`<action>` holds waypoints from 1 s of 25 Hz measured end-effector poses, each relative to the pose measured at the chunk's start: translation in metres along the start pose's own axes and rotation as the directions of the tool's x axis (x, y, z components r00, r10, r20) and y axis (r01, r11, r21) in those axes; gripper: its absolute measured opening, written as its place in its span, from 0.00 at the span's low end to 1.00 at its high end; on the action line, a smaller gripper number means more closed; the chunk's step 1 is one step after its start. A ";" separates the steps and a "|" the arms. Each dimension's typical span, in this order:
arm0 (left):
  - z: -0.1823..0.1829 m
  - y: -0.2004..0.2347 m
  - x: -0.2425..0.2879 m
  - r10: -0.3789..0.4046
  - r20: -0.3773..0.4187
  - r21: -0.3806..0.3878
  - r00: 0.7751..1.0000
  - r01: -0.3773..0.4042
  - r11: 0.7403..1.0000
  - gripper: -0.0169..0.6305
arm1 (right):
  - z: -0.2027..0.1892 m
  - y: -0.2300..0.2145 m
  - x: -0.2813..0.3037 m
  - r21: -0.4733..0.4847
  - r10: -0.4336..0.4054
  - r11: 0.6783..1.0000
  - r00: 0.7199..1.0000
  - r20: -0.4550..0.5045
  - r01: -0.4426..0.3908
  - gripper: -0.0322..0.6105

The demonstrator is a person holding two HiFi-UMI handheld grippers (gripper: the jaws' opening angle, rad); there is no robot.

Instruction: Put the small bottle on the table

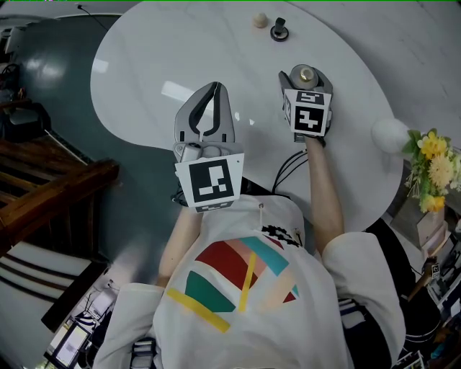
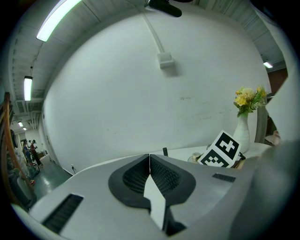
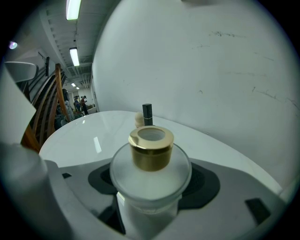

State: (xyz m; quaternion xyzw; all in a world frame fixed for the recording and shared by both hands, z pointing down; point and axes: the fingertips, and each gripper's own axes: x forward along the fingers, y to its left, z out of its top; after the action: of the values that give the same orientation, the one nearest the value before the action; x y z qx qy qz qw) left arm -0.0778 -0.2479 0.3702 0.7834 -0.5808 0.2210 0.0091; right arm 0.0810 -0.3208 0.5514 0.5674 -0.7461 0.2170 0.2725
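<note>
Nearest the person, the left gripper (image 1: 215, 91) hangs above the near rim of the table (image 1: 144, 65), and its own view shows its jaws pressed together with nothing between them, so it plays no part in the carrying. Just beside it and slightly farther out, the right gripper (image 1: 306, 81) is pinching the small bottle (image 3: 150, 173), a frosted white body with a gold cap (image 3: 151, 146), the dark pads (image 3: 206, 183) bearing on either side of the body below the shoulder. The bottle stands upright in the grip and is over the white tabletop, inside the near edge; its base is hidden by the gripper, so I cannot tell whether it touches the surface or is held just clear of it. By my reading the step in hand is the set-down itself: the bottle is gripped and brought over the table, not yet released. The next move calls for lowering it straight, keeping it upright until the base sits flat, then spreading the jaws evenly and drawing the gripper back along its own line so neither pad drags the bottle over. The patch of table ahead of it looks bare, so there is room. Farther out, well apart from the bottle, a small black object (image 1: 279, 30) and a small beige object (image 1: 260, 20) sit close together near the far rim, and off to the right edge stands a white vase (image 1: 391, 134) of yellow flowers (image 1: 434, 162)
</note>
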 end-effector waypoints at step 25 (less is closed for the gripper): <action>-0.001 0.003 -0.007 0.019 0.002 -0.016 1.000 -0.019 1.000 0.05 | -0.006 0.001 0.003 -0.032 0.020 0.999 1.000 -0.010 -0.021 0.59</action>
State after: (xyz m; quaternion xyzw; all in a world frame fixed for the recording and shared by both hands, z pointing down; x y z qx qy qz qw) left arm -0.0822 -0.2420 0.3682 0.7780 -0.5899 0.2157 0.0126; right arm 0.0800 -0.3187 0.5584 0.5543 -0.7540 0.2106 0.2827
